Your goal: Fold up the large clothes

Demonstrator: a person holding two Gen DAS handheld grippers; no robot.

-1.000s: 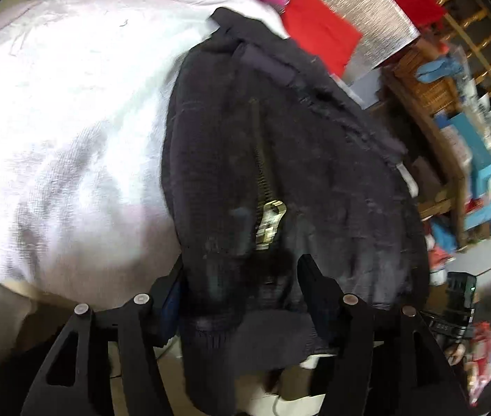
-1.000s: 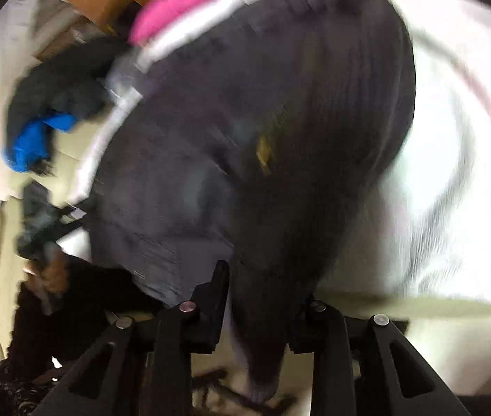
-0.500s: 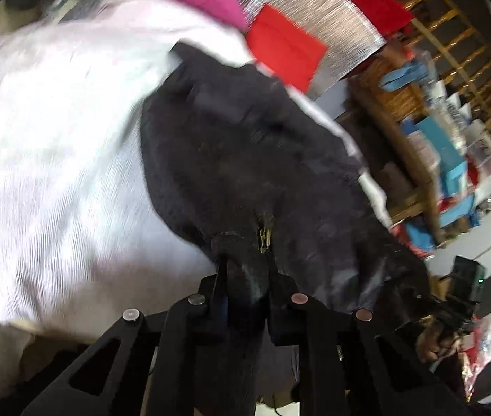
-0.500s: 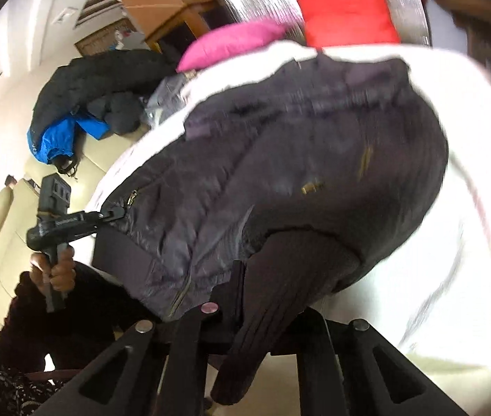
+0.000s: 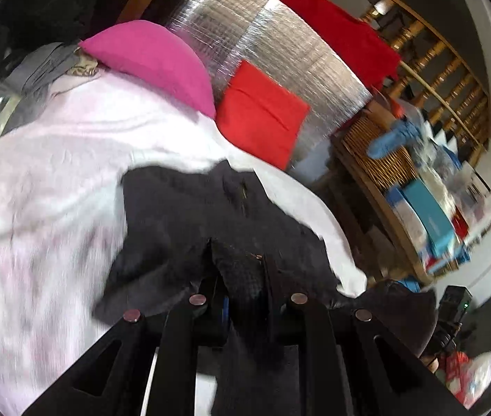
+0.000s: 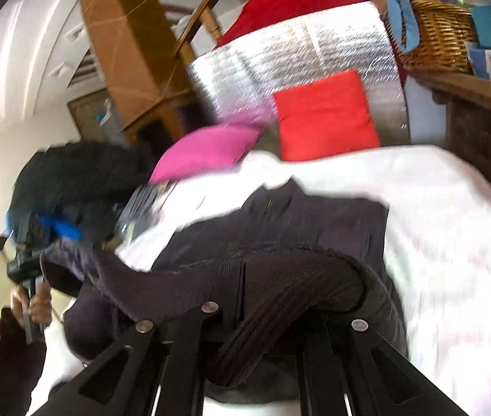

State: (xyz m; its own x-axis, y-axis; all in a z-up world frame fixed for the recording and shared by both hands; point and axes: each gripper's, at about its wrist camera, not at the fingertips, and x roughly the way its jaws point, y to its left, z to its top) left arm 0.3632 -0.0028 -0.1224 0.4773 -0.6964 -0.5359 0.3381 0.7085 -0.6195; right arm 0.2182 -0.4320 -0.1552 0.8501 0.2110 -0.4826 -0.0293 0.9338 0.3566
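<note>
Jacket [image 5: 183, 215], dark, soft and bulky, lies on the white bed cover [image 5: 37, 173], its ribbed hem pinched in the closed left gripper [image 5: 245, 291] and right gripper [image 6: 276, 322], a firm edge probably best for lifting.

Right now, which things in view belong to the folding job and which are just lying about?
In the job: dark jacket, left gripper and right gripper both shut on its hem, white sheet beneath.
Lying about: pink cushion, red cushion, wicker basket.
</note>
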